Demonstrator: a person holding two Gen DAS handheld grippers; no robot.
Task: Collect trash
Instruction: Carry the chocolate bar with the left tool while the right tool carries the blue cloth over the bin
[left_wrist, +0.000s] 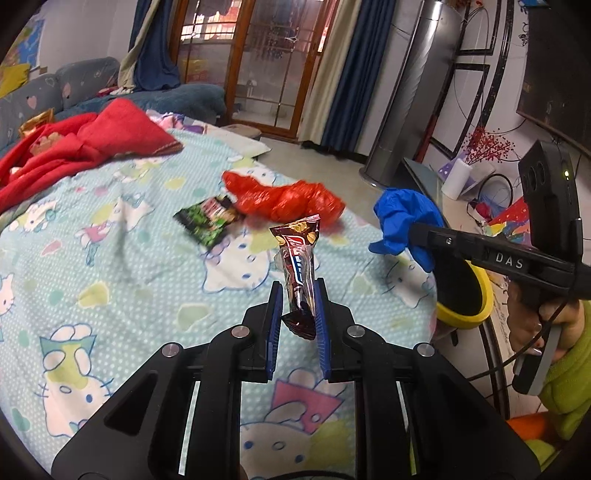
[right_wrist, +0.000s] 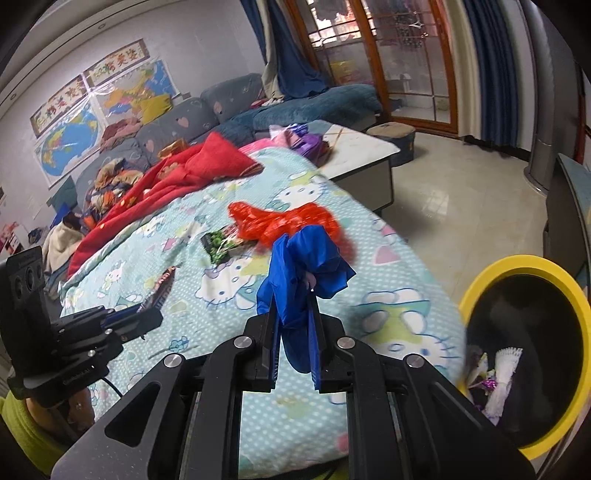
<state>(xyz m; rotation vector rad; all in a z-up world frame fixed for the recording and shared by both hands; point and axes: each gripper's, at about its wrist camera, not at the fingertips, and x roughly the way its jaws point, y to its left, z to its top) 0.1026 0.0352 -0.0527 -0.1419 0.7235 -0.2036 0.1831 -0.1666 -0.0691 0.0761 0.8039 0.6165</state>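
We see the left claw (left_wrist: 298, 295) clenched on a brown snack wrapper (left_wrist: 297, 258), which stands up between its two blue pads, above the bed cover (left_wrist: 129, 258). The right claw (right_wrist: 294, 317) is clenched on a crumpled blue glove (right_wrist: 303, 266), which sticks up and forward from its tips. Beyond both claws, a red plastic bag (left_wrist: 284, 197) and a green wrapper (left_wrist: 207, 219) lie on the bed cover, touching each other and well apart from the claws. The bin with a yellow rim (right_wrist: 524, 264) stands beside the bed, right of the right claw, with some trash inside.
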